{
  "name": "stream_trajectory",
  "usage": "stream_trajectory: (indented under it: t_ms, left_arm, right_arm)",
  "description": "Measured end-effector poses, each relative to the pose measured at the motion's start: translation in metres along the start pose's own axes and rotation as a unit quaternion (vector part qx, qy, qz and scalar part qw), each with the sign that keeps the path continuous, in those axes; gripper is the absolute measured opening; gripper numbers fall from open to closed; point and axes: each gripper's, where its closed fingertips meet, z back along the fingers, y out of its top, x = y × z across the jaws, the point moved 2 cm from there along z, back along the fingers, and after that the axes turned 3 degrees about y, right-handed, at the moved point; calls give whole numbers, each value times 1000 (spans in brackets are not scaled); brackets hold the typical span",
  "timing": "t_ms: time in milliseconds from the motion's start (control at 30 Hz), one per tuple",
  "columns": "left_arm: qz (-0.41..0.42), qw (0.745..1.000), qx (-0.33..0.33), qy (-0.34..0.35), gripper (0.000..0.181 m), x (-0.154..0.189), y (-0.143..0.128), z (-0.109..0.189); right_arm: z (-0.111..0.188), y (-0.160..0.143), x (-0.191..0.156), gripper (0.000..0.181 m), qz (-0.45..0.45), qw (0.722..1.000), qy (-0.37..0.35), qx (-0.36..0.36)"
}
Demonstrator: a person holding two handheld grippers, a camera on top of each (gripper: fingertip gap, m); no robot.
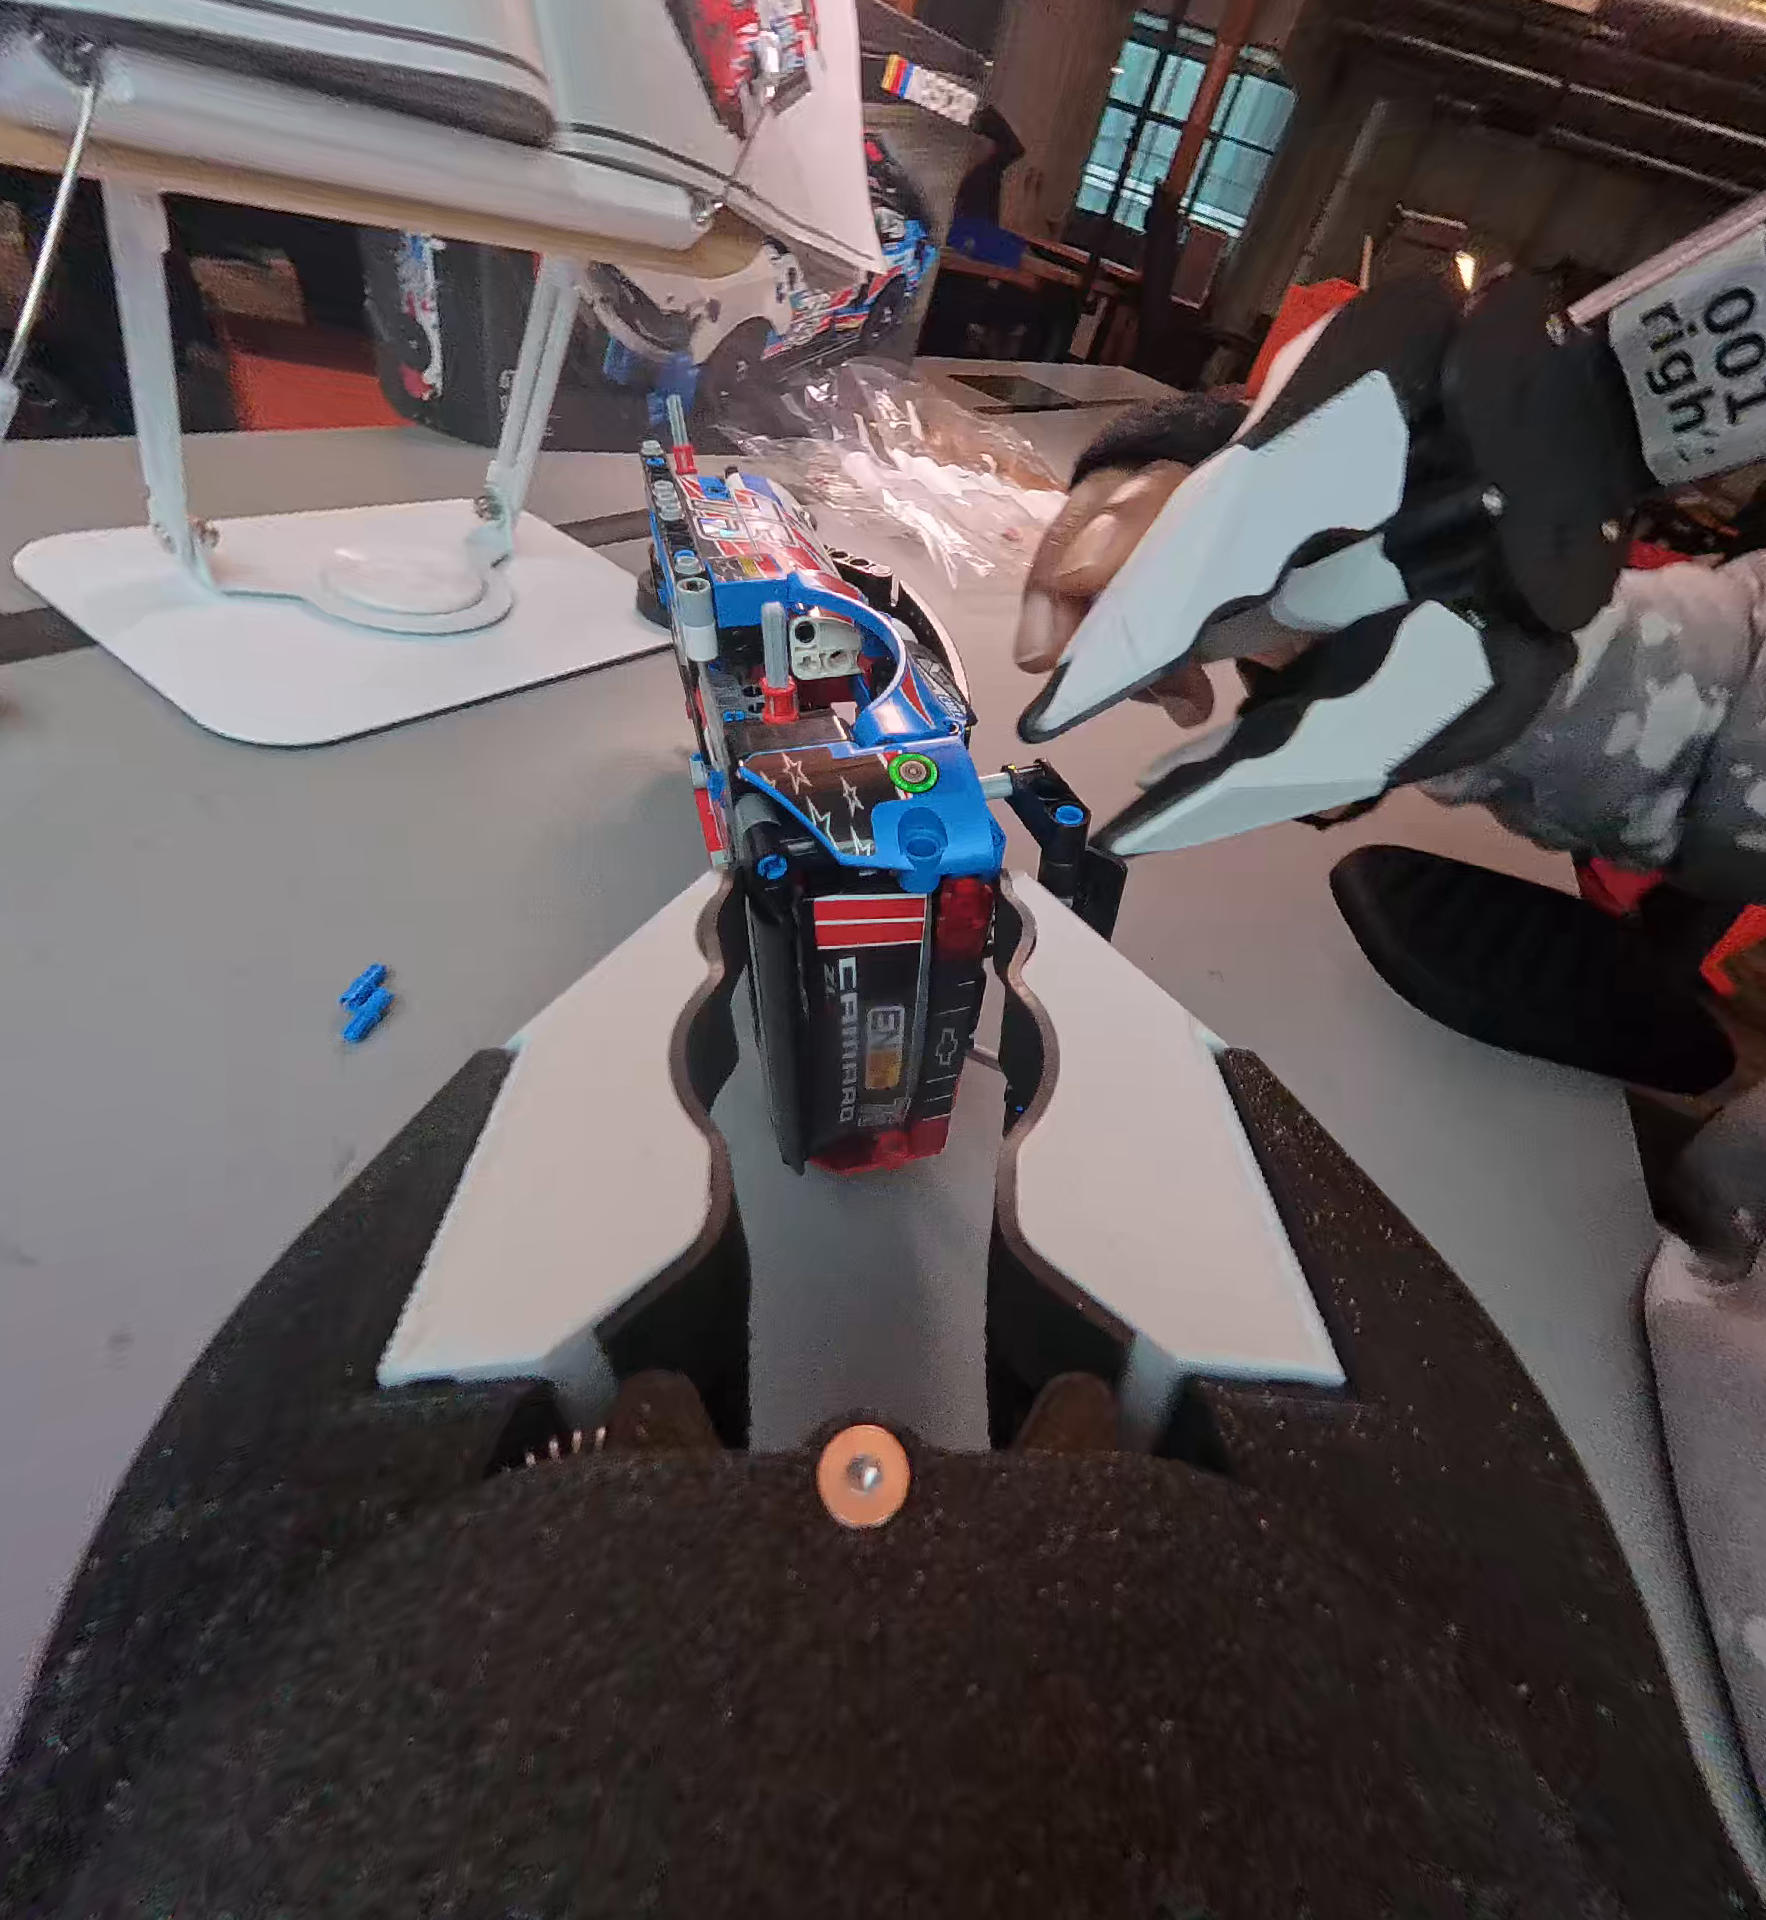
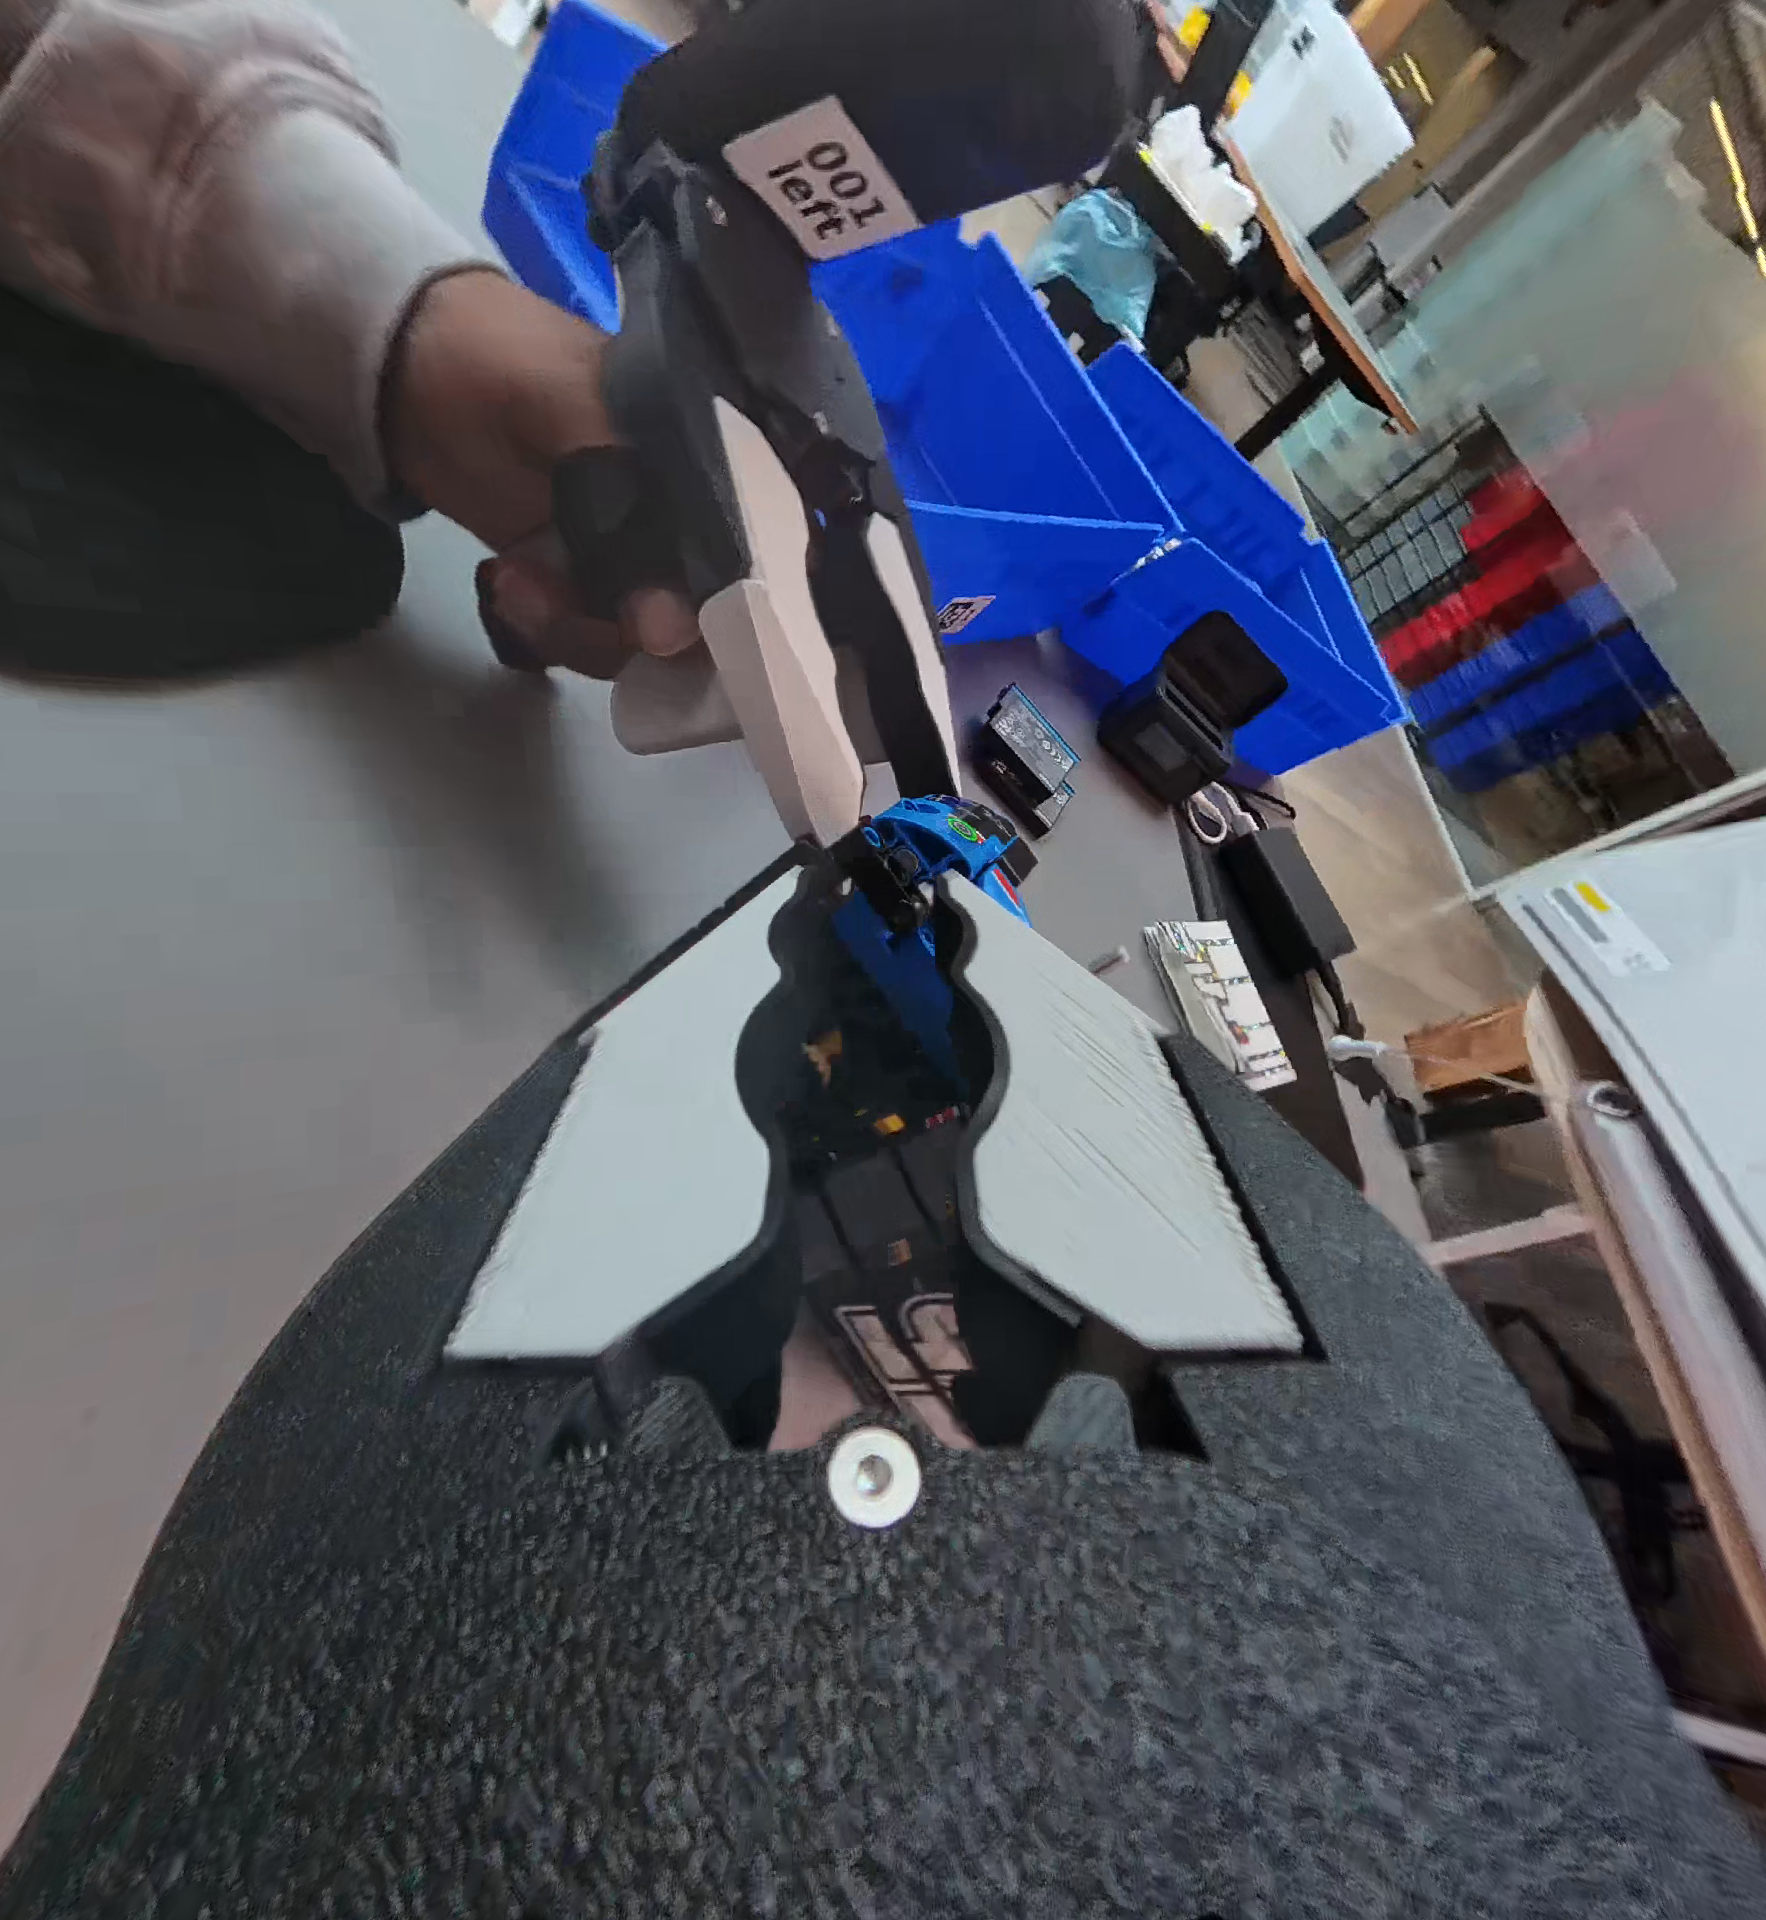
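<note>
My left gripper is shut on a brick-built race car, blue, red and black, held on its side over the grey table. A small black beam with a blue pin sticks out of the car's right side on a grey axle. My right gripper comes in from the right, held by a hand. Its jaws are partly apart, one on each side of that beam. In the right wrist view, my right gripper frames the black beam and the blue car body, with the left gripper above.
Two loose blue pins lie on the table to the left. A white stand and a clear plastic bag are behind the car. Blue bins, a black camera, a battery and a booklet lie beyond.
</note>
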Motion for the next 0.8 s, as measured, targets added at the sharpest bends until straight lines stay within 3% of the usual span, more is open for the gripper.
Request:
stream_trajectory:
  t_ms: [100,267,333,533,700,800]
  left_arm:
    - [32,999,1,27,46,-7,0,1]
    - [22,998,1,63,46,-6,1,0]
    - [23,997,2,72,46,-6,1,0]
    - [-10,994,13,109,46,3,1,1]
    - [-32,989,20,141,45,11,-2,1]
    - [-40,991,16,128,44,20,-4,0]
  right_arm:
    - [8,2,1,27,-113,993,-43,15]
    - [-7,-9,-5,27,-234,967,-104,-8]
    - [-10,-7,-11,10,-275,958,-83,8]
    - [-11,-7,-13,15,-329,941,-84,15]
    - [-2,-8,-16,13,-487,868,-32,96]
    - [6,-9,-20,12,-493,861,-7,121]
